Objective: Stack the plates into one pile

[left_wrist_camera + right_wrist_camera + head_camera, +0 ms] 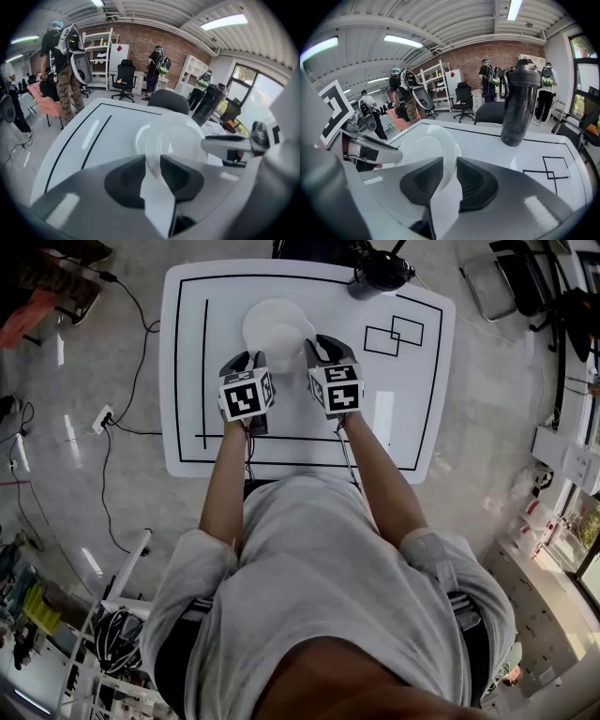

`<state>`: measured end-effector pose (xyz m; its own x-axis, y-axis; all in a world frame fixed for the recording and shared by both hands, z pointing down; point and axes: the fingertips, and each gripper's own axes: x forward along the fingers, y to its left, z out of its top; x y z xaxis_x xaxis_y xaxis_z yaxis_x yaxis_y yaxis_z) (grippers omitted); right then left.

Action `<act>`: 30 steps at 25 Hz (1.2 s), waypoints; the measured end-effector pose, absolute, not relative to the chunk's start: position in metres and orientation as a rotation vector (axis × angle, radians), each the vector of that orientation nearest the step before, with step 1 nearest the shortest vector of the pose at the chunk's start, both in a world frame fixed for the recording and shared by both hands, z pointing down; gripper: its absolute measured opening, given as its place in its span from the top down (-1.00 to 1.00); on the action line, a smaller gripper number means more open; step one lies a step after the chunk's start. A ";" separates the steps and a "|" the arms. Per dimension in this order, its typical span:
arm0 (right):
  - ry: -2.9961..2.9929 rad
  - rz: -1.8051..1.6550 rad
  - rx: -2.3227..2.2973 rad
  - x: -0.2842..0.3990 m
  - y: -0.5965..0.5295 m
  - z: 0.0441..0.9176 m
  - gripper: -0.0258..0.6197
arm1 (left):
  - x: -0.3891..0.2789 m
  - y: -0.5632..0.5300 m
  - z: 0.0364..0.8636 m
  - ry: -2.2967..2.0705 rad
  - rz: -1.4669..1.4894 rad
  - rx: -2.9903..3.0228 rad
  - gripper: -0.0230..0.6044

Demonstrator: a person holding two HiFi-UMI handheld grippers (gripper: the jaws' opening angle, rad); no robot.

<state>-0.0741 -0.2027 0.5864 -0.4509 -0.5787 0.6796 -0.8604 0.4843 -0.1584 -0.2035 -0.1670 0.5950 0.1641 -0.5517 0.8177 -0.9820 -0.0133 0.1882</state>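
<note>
Nearest me, the left hand-held gripper (152,160) is clenched on the near-left rim of the round white glossy plate (278,324), with one dark ribbed pad outside the upturned wall and one inside it. The right hand-held gripper (449,161) straddles the near-right rim the same way. As I read it, though, its pads stand slack on either side and do not bite, so I count it released. The plate sits between the two, towards the far middle of the white desk with black lines (187,362), and no other plate lies apart from it. In the left gripper view a second white rim (136,140) shows just outside the gripped one. I take it for a plate underneath, though I cannot be sure. I judge the plate light, thin and stiff, with a smooth surface that would slip under a pinch, and perhaps brittle at the edge if squeezed hard. The raised rim is the place to take it, on two opposite sides, gently and level, so it nests instead of tipping. Beyond it a tall black bottle (518,101) stands near the desk's far edge, well apart from the plate.
</note>
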 end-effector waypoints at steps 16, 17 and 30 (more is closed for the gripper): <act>-2.142 0.643 1.186 -0.087 -0.223 0.605 0.61 | -0.219 -0.206 0.603 -1.502 0.798 1.738 0.61; -2.138 0.644 1.183 -0.087 -0.224 0.606 0.61 | -0.219 -0.208 0.604 -1.499 0.789 1.735 0.61; -2.129 0.635 1.143 -0.092 -0.243 0.618 0.58 | -0.221 -0.221 0.616 -1.484 0.798 1.714 0.60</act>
<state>-0.0920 -0.2430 0.6184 -0.4235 -0.5494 0.7203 -0.8543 0.5066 -0.1158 -0.2214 -0.2215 0.6162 0.1446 -0.5426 0.8275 -0.9895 -0.0763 0.1228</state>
